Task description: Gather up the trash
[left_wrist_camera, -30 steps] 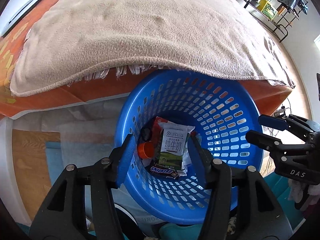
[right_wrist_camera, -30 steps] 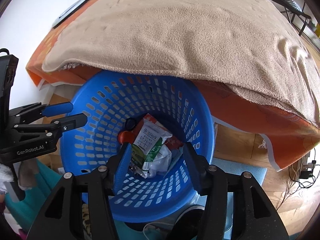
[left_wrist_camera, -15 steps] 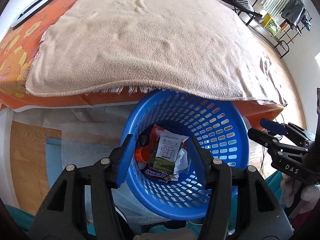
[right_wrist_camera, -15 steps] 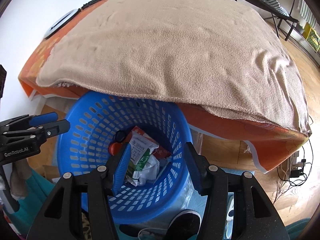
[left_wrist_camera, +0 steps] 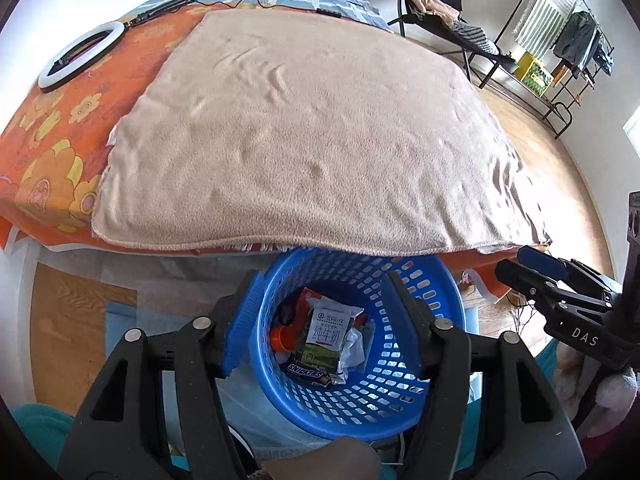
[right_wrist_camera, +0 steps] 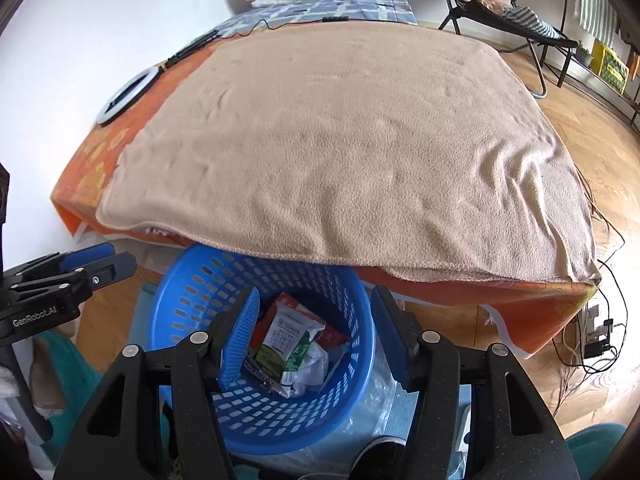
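I have both grippers hanging over the blue basket (left_wrist_camera: 436,364), which stands on the floor against the foot of the bed, its far rim tucked under the edge of the beige blanket (left_wrist_camera: 304,140). The left gripper (left_wrist_camera: 324,320) has its jaws apart with nothing between them; they have just been opening wider. The right gripper (right_wrist_camera: 314,334) also has its jaws apart and empty, and they too have just been opening a little.

The trash is down in the basket. On top lies a white and green milk carton (left_wrist_camera: 326,338), tilted, with a dark Snickers wrapper (left_wrist_camera: 308,370) just below it. Beside the carton sits an orange cap (left_wrist_camera: 282,338), and a red packet (left_wrist_camera: 306,300) pokes out from behind. Crumpled clear plastic (left_wrist_camera: 354,350) lies to the carton's other side.

From the right wrist view I see the same carton (right_wrist_camera: 286,342) against the red packet (right_wrist_camera: 288,304), with crumpled plastic (right_wrist_camera: 314,370) beneath.
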`<state>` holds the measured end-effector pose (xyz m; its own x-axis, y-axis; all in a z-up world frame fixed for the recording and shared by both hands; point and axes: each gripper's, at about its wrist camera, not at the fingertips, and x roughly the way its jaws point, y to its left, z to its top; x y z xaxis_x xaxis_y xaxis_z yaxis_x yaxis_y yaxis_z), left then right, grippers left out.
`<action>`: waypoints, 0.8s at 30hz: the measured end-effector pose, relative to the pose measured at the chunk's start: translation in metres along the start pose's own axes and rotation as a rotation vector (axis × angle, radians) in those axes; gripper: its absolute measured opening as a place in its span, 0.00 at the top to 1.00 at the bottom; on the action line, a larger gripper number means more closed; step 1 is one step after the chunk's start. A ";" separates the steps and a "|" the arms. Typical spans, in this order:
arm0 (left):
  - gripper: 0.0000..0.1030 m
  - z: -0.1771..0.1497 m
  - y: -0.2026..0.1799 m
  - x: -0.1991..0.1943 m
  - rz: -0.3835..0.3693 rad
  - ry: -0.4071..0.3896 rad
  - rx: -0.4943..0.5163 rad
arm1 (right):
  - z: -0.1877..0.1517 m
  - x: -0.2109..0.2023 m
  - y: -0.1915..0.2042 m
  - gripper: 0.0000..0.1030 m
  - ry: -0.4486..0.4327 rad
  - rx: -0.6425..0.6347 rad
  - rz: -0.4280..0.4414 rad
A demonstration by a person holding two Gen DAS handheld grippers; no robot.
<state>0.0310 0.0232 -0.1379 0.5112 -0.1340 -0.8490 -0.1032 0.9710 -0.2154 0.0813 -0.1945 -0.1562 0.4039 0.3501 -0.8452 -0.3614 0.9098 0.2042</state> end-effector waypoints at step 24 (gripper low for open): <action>0.01 0.042 -0.025 -0.091 -0.024 -0.284 -0.017 | 0.035 -0.084 0.000 0.20 -0.258 0.049 0.035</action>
<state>0.0232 0.0190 -0.0347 0.7321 -0.0939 -0.6747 -0.1016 0.9644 -0.2444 0.0771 -0.2157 -0.0681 0.5950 0.4208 -0.6847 -0.3403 0.9037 0.2597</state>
